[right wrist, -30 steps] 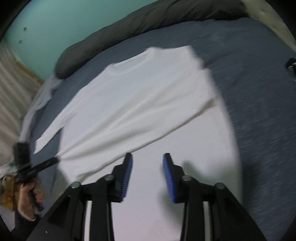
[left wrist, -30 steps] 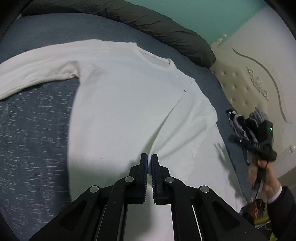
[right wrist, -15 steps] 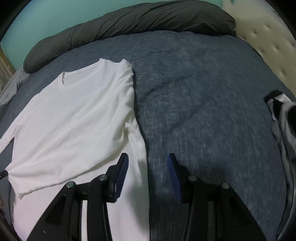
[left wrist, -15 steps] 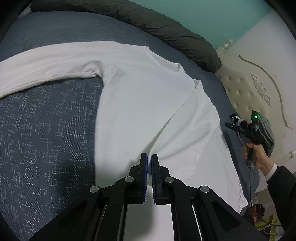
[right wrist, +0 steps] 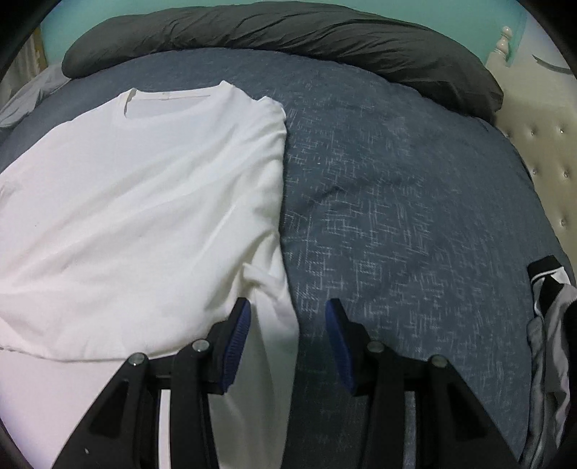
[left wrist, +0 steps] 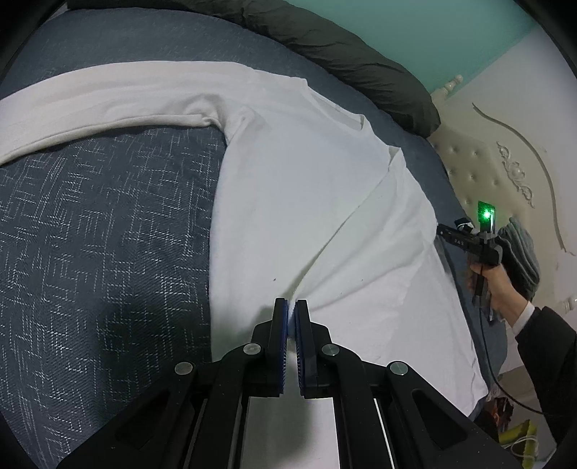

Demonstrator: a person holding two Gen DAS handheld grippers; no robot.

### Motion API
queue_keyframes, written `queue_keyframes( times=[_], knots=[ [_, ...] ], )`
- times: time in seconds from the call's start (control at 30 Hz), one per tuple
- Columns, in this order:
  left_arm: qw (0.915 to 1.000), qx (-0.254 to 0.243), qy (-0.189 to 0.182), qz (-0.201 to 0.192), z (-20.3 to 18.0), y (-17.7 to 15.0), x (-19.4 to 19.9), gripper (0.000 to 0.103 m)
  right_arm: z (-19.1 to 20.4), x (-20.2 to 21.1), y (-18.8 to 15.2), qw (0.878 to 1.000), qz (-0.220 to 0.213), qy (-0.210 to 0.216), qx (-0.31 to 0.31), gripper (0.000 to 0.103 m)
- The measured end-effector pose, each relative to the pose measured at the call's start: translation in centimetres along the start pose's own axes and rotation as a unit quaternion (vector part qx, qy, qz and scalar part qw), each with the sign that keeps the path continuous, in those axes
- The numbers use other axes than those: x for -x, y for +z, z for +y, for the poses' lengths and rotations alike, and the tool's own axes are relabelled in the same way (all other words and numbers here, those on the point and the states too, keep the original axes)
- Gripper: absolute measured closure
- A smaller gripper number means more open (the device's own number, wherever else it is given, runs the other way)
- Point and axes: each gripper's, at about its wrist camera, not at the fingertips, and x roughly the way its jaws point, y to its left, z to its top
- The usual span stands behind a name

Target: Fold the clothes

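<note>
A white long-sleeved shirt point(left wrist: 306, 202) lies front up on the blue-grey bedspread point(left wrist: 90, 234). One sleeve stretches out to the left; the other side is folded over the body. My left gripper point(left wrist: 291, 306) is shut, and the folded layer's creases run into its tips, so it pinches the cloth there. In the right wrist view my right gripper point(right wrist: 286, 310) stands open, low over the shirt's point(right wrist: 144, 198) folded right edge, with nothing pressed between the pads. The left wrist view shows that gripper point(left wrist: 438, 229) beside the shirt, held by a hand point(left wrist: 494, 285).
A dark rolled duvet point(right wrist: 288, 32) lies along the far side of the bed. A cream tufted headboard point(left wrist: 487, 162) stands on the right. A pile of grey, black and white clothes point(right wrist: 548, 314) lies at the bed's right edge. Bare bedspread point(right wrist: 396, 180) spreads right of the shirt.
The right gripper swung from over the shirt's body to its folded right edge and sank lower. In the left wrist view the shirt slid rightward while that gripper stayed shut.
</note>
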Motion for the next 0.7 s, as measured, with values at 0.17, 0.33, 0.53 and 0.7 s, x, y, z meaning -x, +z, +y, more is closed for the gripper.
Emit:
queue_keyframes(
  times=[0.17, 0.33, 0.53, 0.7],
  knots=[
    [1.0, 0.002, 0.0, 0.002, 0.1, 0.1, 0.0, 0.099, -0.7, -0.8, 0.8, 1.0, -0.009, -0.024, -0.008, 0.062],
    [1.0, 0.001, -0.002, 0.004, 0.1, -0.2, 0.3, 0.099, -2.8, -0.2, 0.7, 0.999, -0.029, -0.023, -0.037, 0.063],
    [1.0, 0.007, -0.001, 0.005, 0.3, -0.3, 0.0, 0.099, -3.7, -0.2, 0.3, 0.999, -0.016, 0.012, -0.05, 0.063],
    [0.9999, 0.007, 0.001, 0.007, 0.3, -0.2, -0.3, 0.099, -4.2, 1.0, -1.0, 0.999, -0.012, 0.003, -0.049, 0.063]
  ],
)
